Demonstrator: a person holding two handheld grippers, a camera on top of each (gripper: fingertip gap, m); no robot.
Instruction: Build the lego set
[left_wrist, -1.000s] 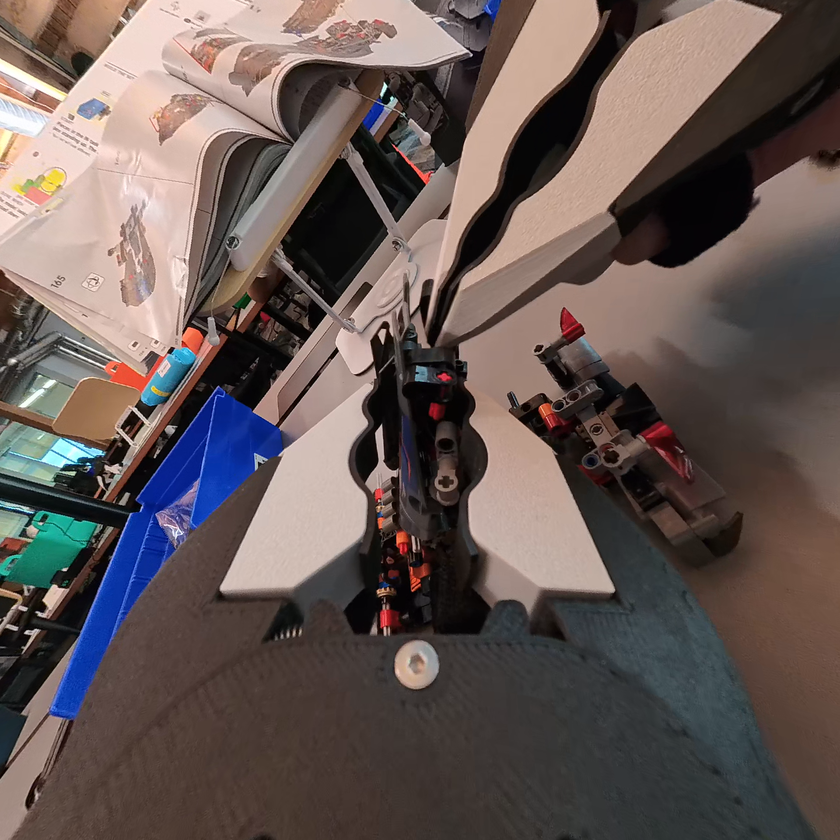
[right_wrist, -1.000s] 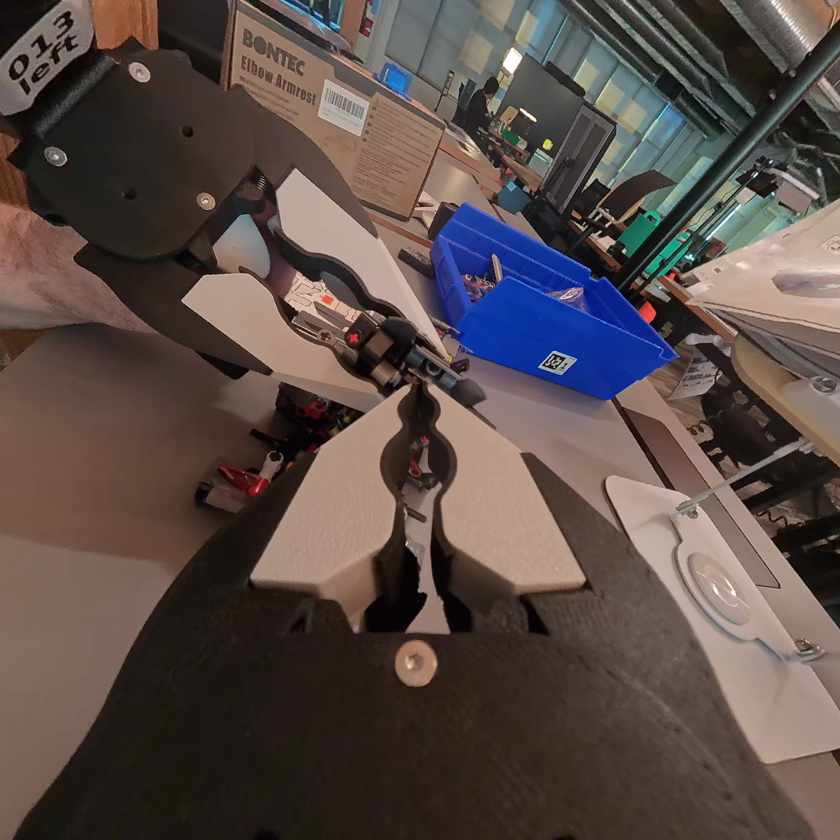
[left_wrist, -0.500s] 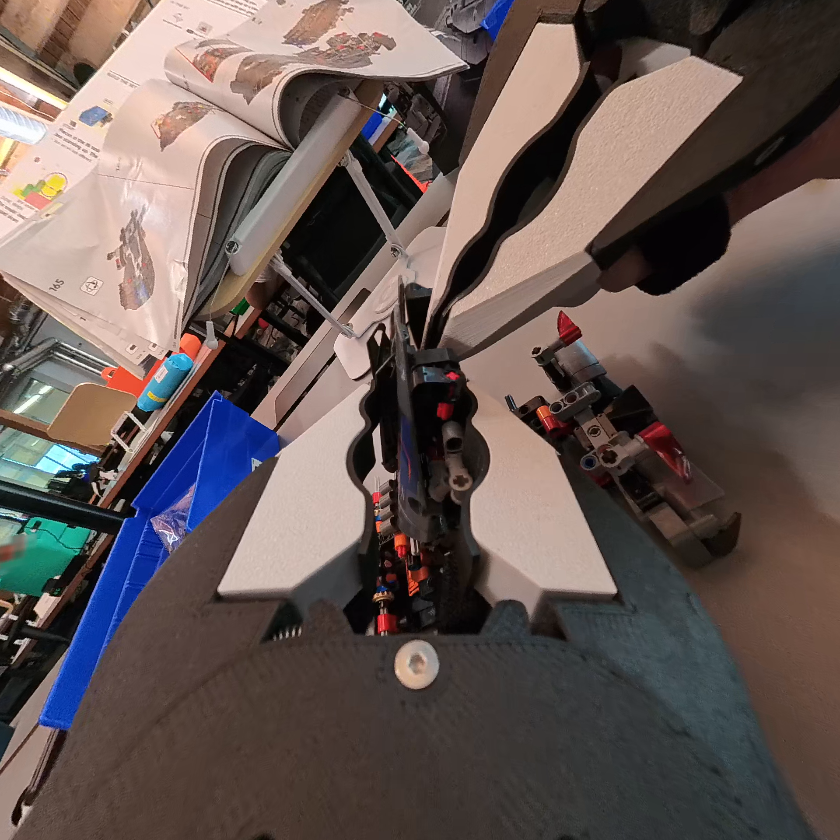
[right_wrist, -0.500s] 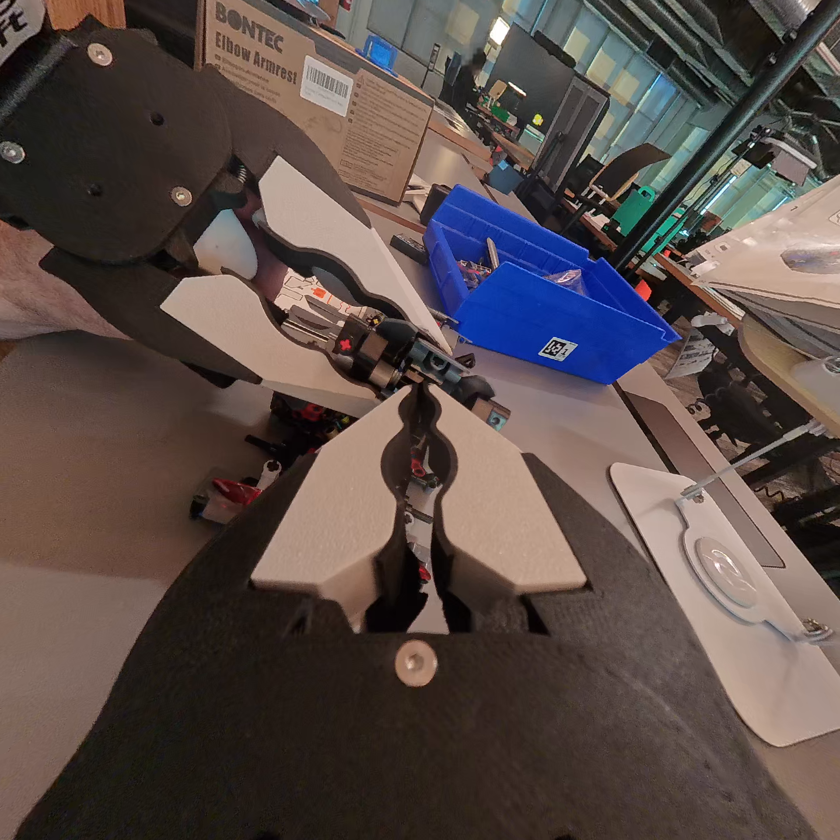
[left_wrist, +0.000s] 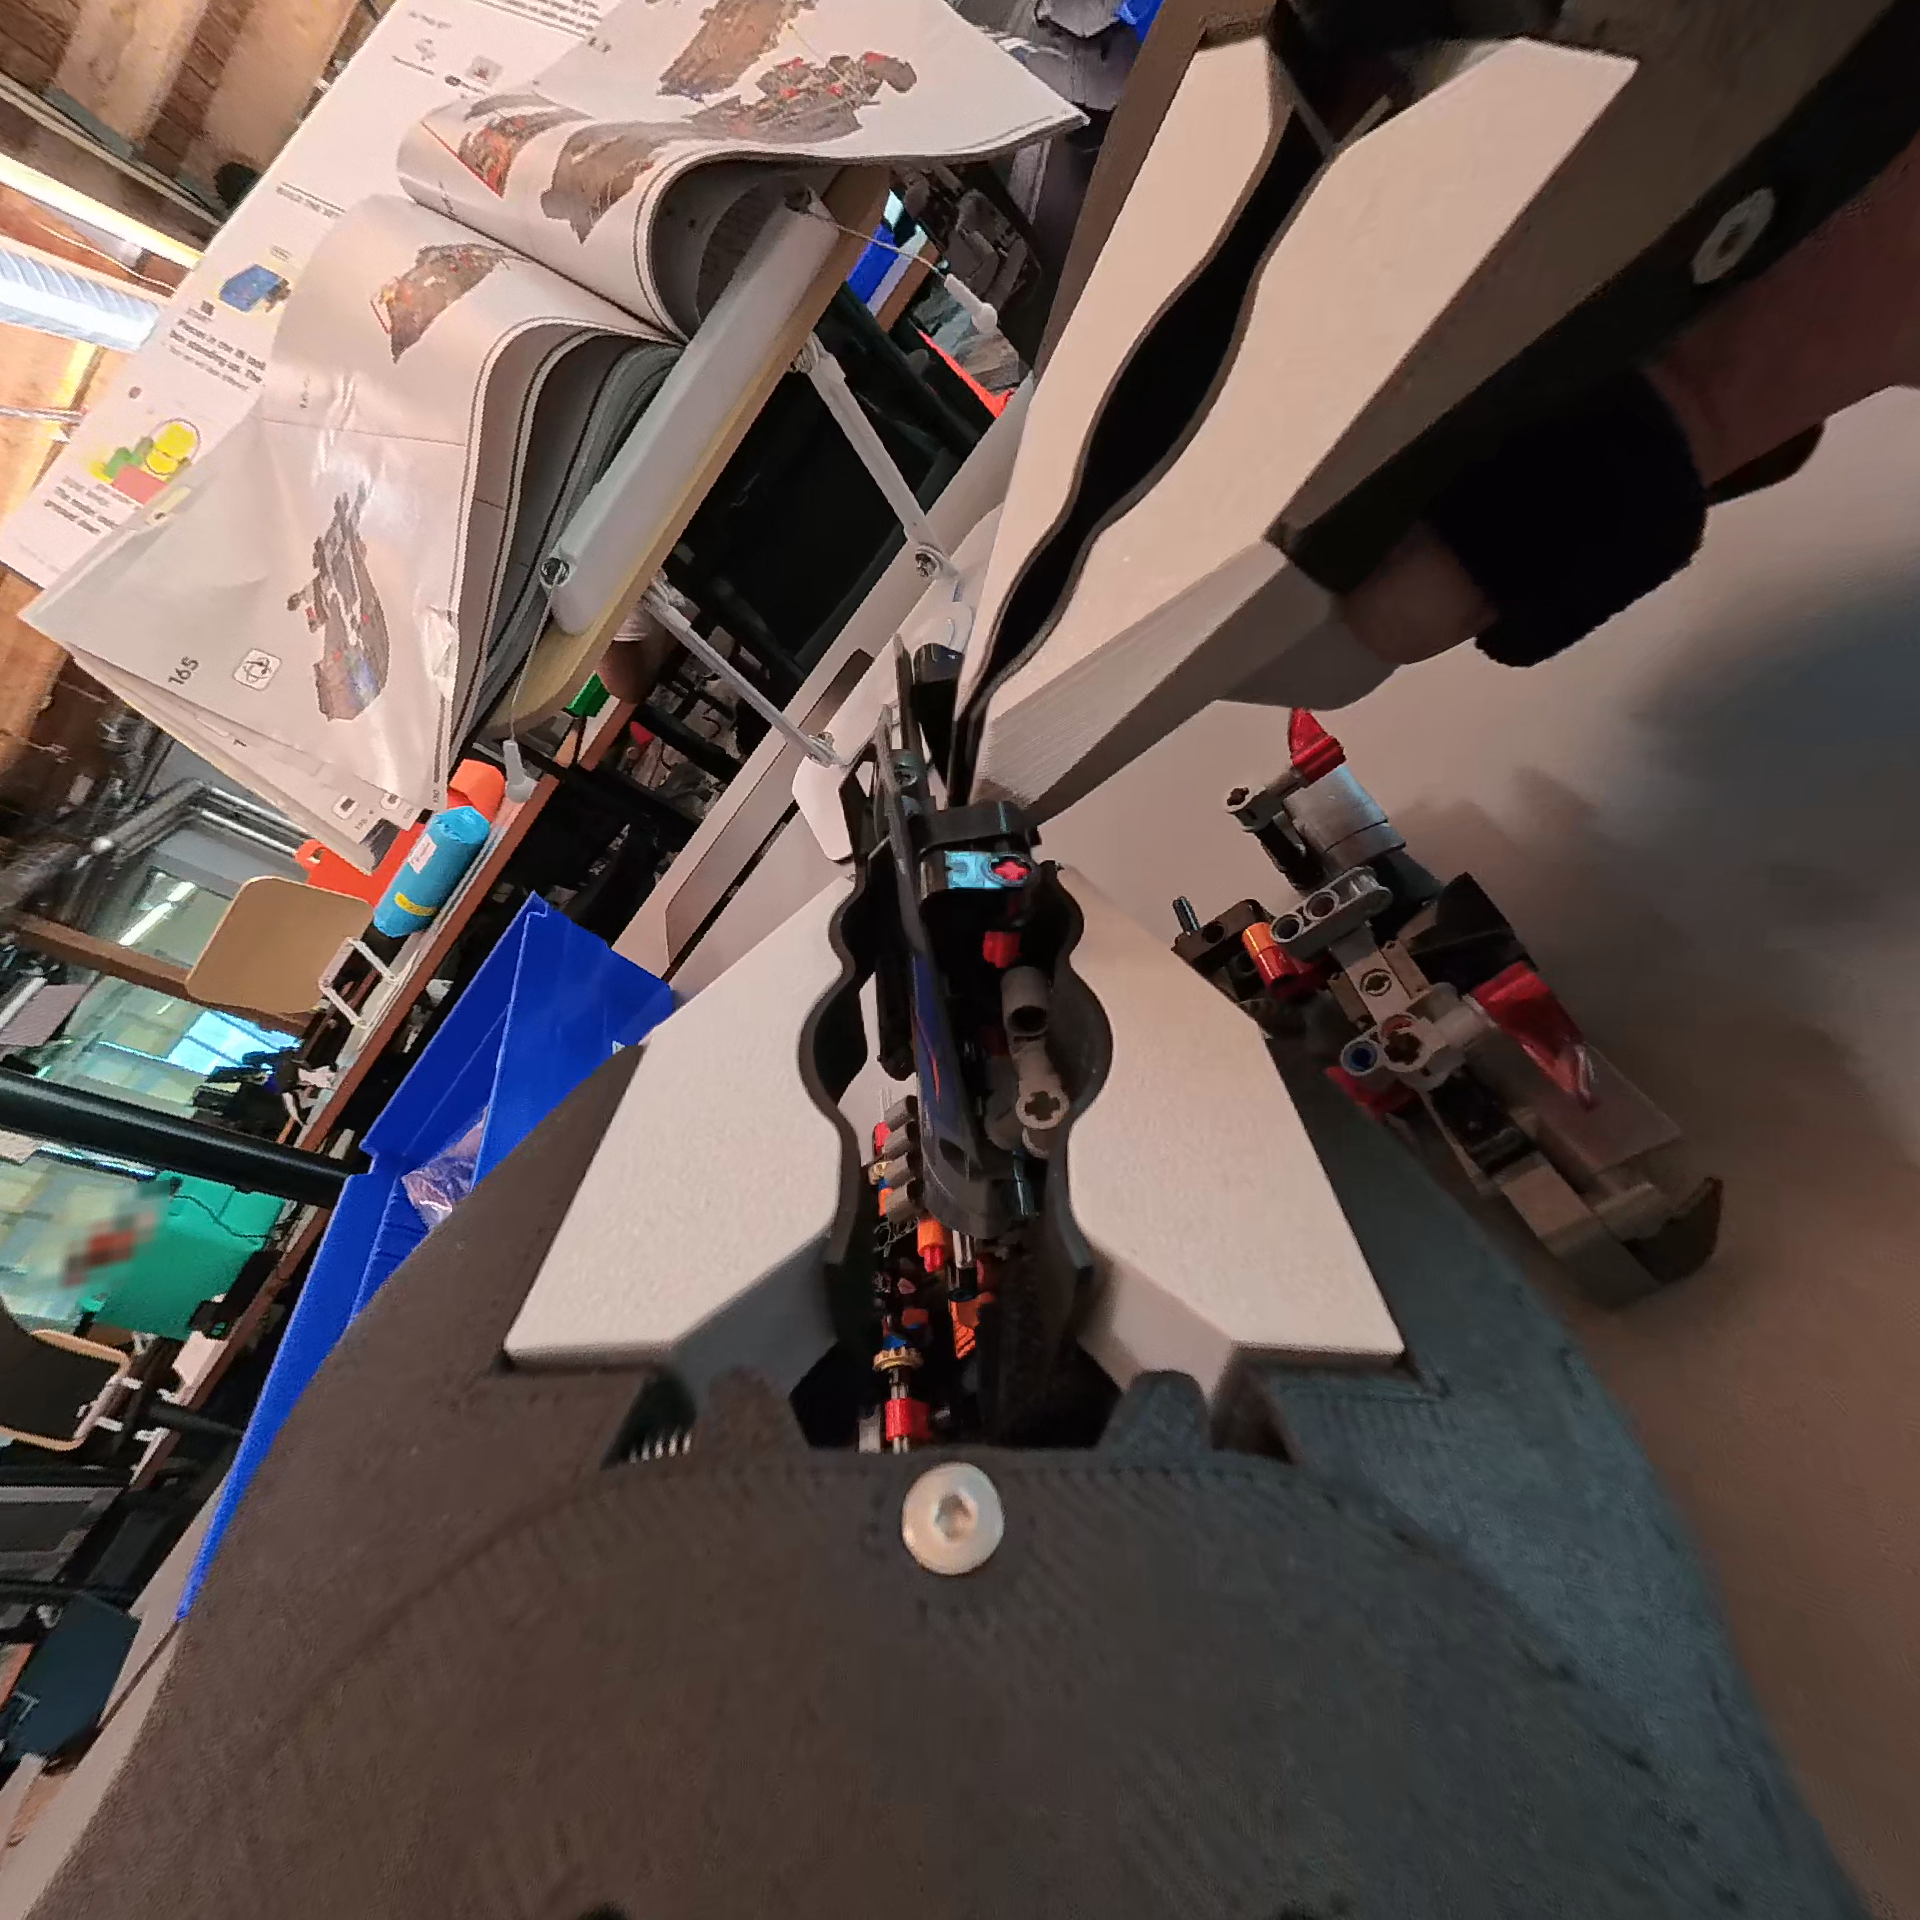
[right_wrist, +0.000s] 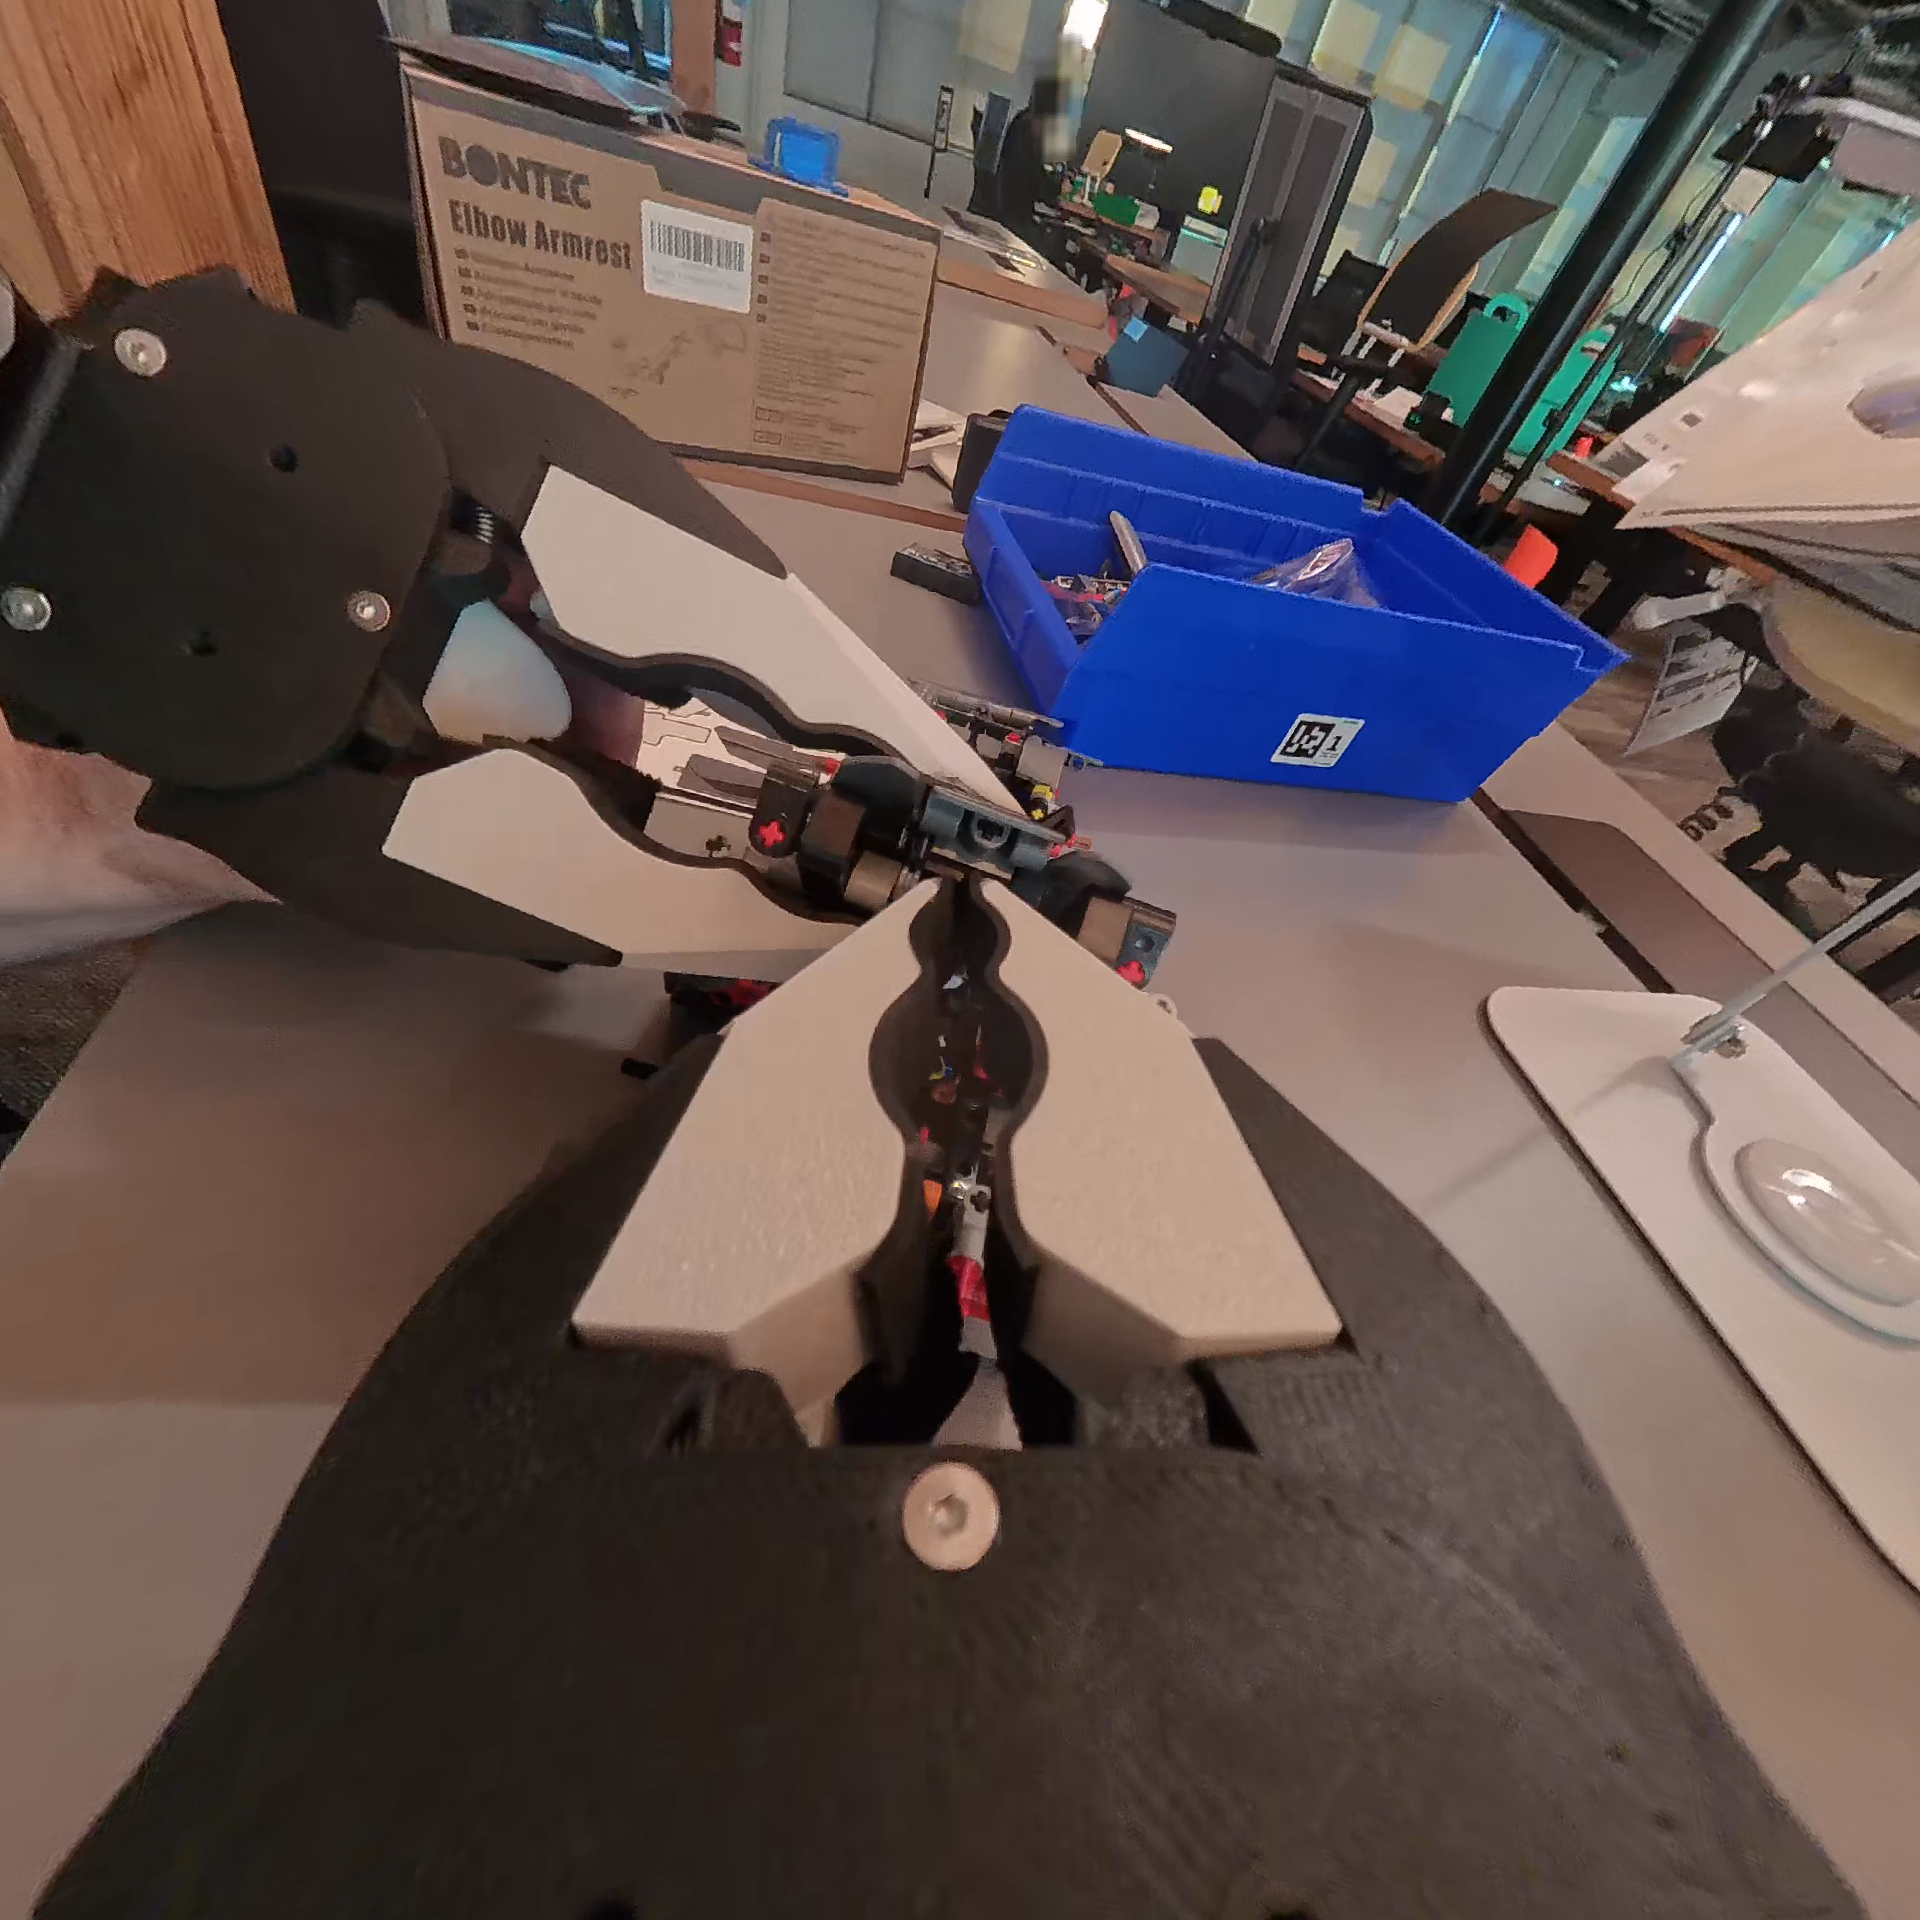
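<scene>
While both tools are meeting at one sub-assembly, status is:

Landmark: black sub-assembly (left_wrist: 961, 997), being held above the tabletop (right_wrist: 1351, 935).
Left tool (left_wrist: 951, 894): clamping the sub-assembly across its width; most of the part is sitting inside the finger hollow, its tip sticking out past the fingertips.
Right tool (right_wrist: 961, 883): fingertips nearly touching at the sub-assembly's far tip; pinching it or a small piece there, can't tell which, contact is hidden.
Long axis: running along the left tool's fingers; the right tool is coming in across it, roughly square-on.
Nearer hand: right is working the free tip, left is acting as the vise.
Larger model (left_wrist: 1434, 1049): lying on the tabletop beside and below the sub-assembly, apart from it.
Blue bin (right_wrist: 1278, 644): beyond the sub-assembly, loose parts inside.
Instruction book (left_wrist: 436, 343): open on a stand, beyond the sub-assembly.
Judgement: probably seating or adjusting a piece at the tip; push should go along the long axis so the grip isn't twisting.
</scene>
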